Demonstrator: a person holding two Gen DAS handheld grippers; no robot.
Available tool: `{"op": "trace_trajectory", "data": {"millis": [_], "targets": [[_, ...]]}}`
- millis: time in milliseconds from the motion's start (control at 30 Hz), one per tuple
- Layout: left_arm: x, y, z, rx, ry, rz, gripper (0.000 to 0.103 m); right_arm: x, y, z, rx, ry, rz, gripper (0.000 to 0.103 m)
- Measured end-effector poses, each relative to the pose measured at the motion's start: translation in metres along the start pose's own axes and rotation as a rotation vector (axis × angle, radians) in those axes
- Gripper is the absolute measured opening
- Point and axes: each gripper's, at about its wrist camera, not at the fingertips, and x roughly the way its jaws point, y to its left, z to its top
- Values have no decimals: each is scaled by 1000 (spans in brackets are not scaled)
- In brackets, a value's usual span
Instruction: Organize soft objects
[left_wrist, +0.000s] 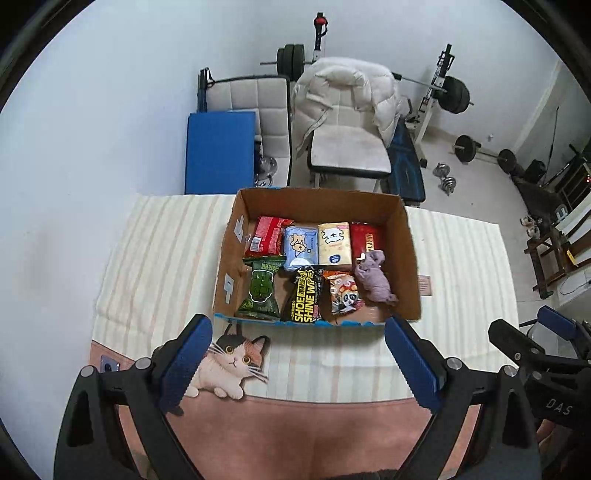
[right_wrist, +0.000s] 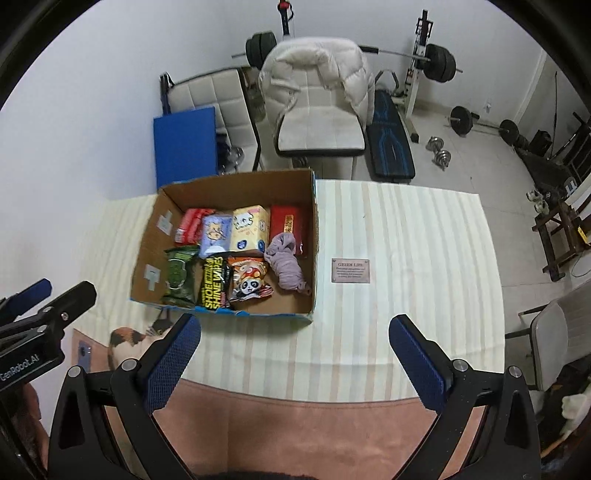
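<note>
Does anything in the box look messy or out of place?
Mostly tidy. The purple cloth lies crumpled in the box, at its right side, draped partly over the red pack. The other packs sit in neat rows. Nothing is spilled or damaged.

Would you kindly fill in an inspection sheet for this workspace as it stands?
Surface: striped tablecloth with a cat print at the near edge.
Job's things: cardboard box holding packets, tissue packs and a purple cloth.
Clutter: small plaque beside the box.
Grippers: left gripper and right gripper open, holding nothing, short of the box.
Cables: nothing seen.
Surroundings: chair with white jacket, barbell rack, dumbbells.
</note>
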Motion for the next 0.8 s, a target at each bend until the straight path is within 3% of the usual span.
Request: {"op": "trace_trajectory", "data": {"millis": [433,800], "targets": [[-79,-9,-23,-12,-92,-1,96,-109,7,-35,-43,-128,46,103],[-104,-16,-32,-14,-137,23,96,-149,6,-44,-68,-190,32,103]]}}
